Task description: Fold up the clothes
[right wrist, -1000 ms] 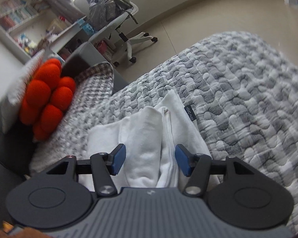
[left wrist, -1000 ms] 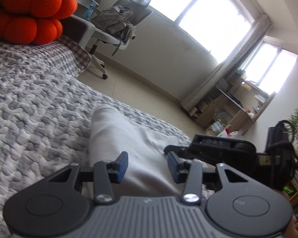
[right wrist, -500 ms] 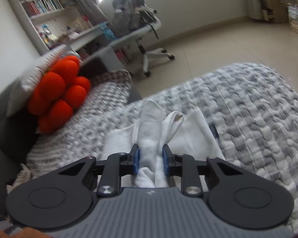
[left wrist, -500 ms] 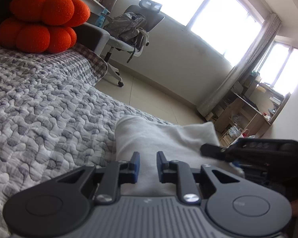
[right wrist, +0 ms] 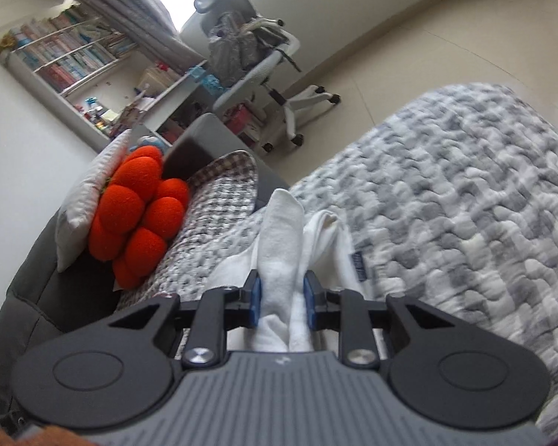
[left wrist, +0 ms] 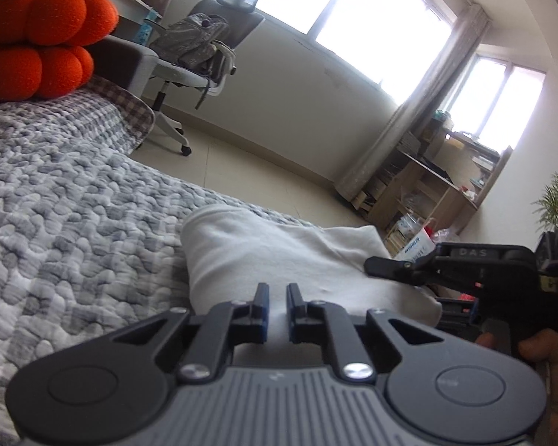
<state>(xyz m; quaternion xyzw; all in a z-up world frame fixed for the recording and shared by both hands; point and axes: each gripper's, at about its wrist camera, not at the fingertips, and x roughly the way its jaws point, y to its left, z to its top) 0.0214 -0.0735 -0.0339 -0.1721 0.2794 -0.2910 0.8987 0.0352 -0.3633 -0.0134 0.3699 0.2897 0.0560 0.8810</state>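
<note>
A white folded garment (left wrist: pixel 279 252) lies on the grey quilted bed (left wrist: pixel 67 223). My left gripper (left wrist: pixel 277 306) is shut on its near edge. In the right wrist view my right gripper (right wrist: pixel 282 304) is shut on a bunched fold of the same white garment (right wrist: pixel 282 238), which rises above the bed (right wrist: pixel 465 223) between the blue pads. The right gripper also shows in the left wrist view (left wrist: pixel 398 267) at the garment's right side.
An orange lobed cushion (right wrist: pixel 134 219) and a white pillow (right wrist: pixel 82 200) sit on a dark sofa at the left. An office chair with a backpack (left wrist: pixel 201 48) stands on the floor beyond the bed. Shelves (left wrist: pixel 427 193) stand under the window.
Both grippers went from open to shut on the white garment. The right gripper has lifted its bunched fold off the bed.
</note>
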